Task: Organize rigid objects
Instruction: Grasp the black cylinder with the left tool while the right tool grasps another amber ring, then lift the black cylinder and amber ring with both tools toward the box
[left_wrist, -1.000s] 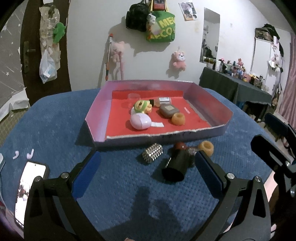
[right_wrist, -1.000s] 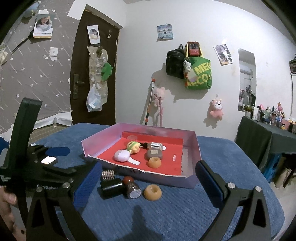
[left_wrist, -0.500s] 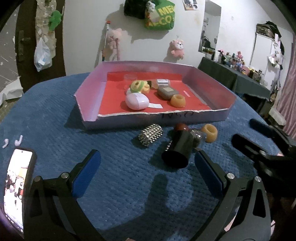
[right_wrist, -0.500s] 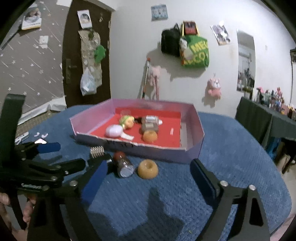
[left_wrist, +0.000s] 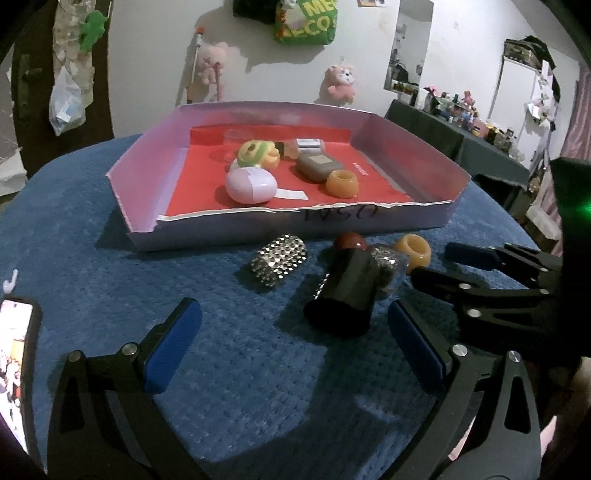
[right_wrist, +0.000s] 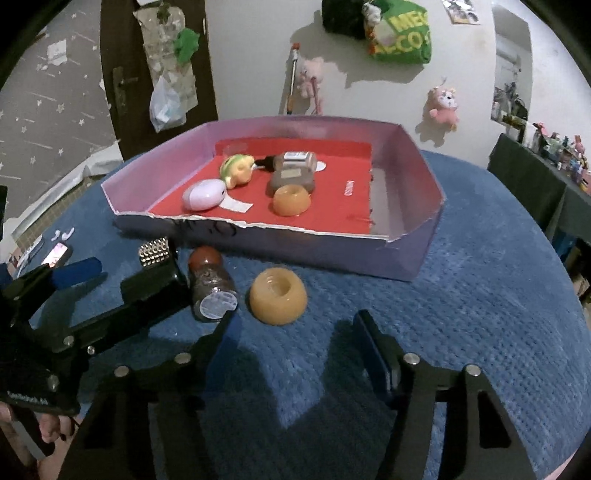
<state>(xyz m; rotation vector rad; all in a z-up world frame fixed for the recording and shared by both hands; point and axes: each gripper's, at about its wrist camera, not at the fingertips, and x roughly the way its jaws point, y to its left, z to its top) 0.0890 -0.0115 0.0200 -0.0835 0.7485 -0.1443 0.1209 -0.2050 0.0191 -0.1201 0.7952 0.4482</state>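
A pink tray (left_wrist: 140, 173) (right_wrist: 413, 254) with a red floor holds a lilac egg (left_wrist: 250, 184), a green-yellow toy (left_wrist: 256, 153), a brown case (left_wrist: 317, 166) and an orange ring (left_wrist: 342, 183). In front of it on the blue cloth lie a studded silver cylinder (left_wrist: 279, 259), a black cylinder (left_wrist: 347, 295), a red-capped jar (right_wrist: 210, 284) and a second orange ring (right_wrist: 277, 295) (left_wrist: 413, 251). My left gripper (left_wrist: 291, 328) is open, just short of the black cylinder. My right gripper (right_wrist: 295, 328) is open, just short of the orange ring.
A phone (left_wrist: 14, 365) lies at the left on the cloth, with white earbuds (left_wrist: 11, 280) beyond it. A dark side table with small bottles (left_wrist: 461, 125) stands at the right. Each gripper shows in the other's view (left_wrist: 491, 280) (right_wrist: 70, 314).
Both grippers have moved forward and lower toward the loose objects in front of the tray. The right gripper's jaws have narrowed somewhat. The objects have not moved.
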